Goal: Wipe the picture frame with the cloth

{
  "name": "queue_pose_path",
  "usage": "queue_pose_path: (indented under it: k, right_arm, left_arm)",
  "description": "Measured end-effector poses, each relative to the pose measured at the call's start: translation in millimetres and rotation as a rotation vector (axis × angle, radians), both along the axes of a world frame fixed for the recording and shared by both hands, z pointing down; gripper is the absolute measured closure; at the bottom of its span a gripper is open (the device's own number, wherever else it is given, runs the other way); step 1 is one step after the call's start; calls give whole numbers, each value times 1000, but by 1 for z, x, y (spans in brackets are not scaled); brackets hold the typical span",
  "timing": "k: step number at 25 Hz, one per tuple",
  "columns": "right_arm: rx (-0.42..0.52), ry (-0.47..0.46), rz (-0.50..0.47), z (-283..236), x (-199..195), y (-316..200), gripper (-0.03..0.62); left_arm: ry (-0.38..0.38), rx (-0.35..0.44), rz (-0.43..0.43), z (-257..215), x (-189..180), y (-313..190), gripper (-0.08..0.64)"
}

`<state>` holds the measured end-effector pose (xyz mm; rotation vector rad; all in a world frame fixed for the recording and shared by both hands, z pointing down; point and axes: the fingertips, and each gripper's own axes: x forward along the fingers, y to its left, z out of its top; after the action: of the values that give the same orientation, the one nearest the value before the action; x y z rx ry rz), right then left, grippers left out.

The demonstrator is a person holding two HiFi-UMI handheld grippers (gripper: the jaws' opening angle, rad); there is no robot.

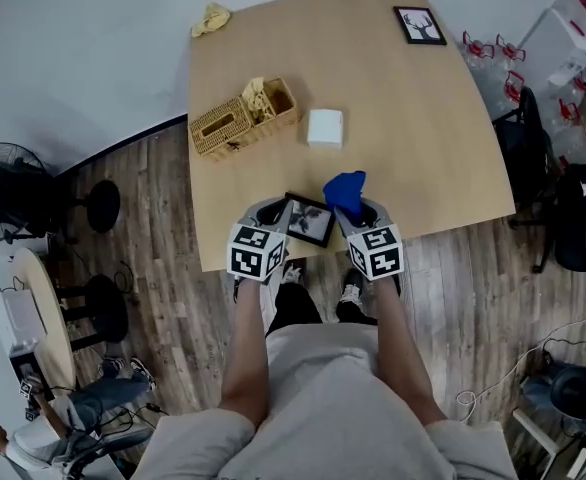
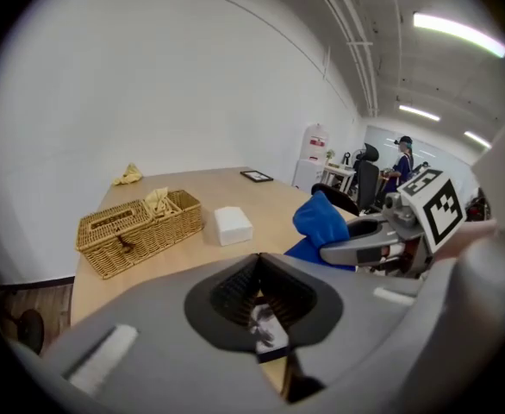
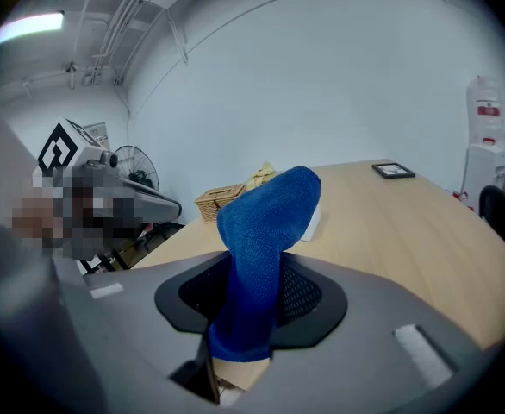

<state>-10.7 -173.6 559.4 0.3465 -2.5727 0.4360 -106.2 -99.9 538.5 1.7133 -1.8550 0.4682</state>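
Note:
A small black picture frame (image 1: 309, 221) with a dark photo is near the table's front edge, tilted, with my left gripper (image 1: 275, 216) shut on its left side. In the left gripper view the frame's edge (image 2: 266, 330) sits pinched between the jaws. My right gripper (image 1: 359, 212) is just right of the frame and is shut on a blue cloth (image 1: 345, 192). The cloth stands up from the jaws and folds over at the top (image 3: 268, 231). From the left gripper view the cloth (image 2: 320, 222) and the right gripper (image 2: 375, 241) are close by on the right.
On the tan table (image 1: 413, 138) stand a wicker basket (image 1: 243, 118) with a tissue holder, a white box (image 1: 324, 128), a yellow cloth (image 1: 211, 18) at the far left corner and a second black frame (image 1: 419, 25) at the far right. Chairs (image 1: 528, 133) stand to the right.

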Motion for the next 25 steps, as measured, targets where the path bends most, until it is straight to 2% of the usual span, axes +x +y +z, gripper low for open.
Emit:
queue_pose_path:
  k: [5, 16, 20, 25]
  right_arm:
    - [36, 31, 66, -7, -7, -7, 463]
    - [35, 111, 232, 14, -18, -5, 463]
    - [18, 152, 271, 32, -30, 0, 465]
    - [-5, 207, 310, 50, -20, 9, 463]
  left_arm:
    - [0, -35, 142, 9, -10, -15, 508]
    - [37, -89, 360, 51, -38, -17, 508]
    - [48, -139, 431, 76, -57, -6, 508]
    - [36, -211, 549, 105, -51, 8, 508]
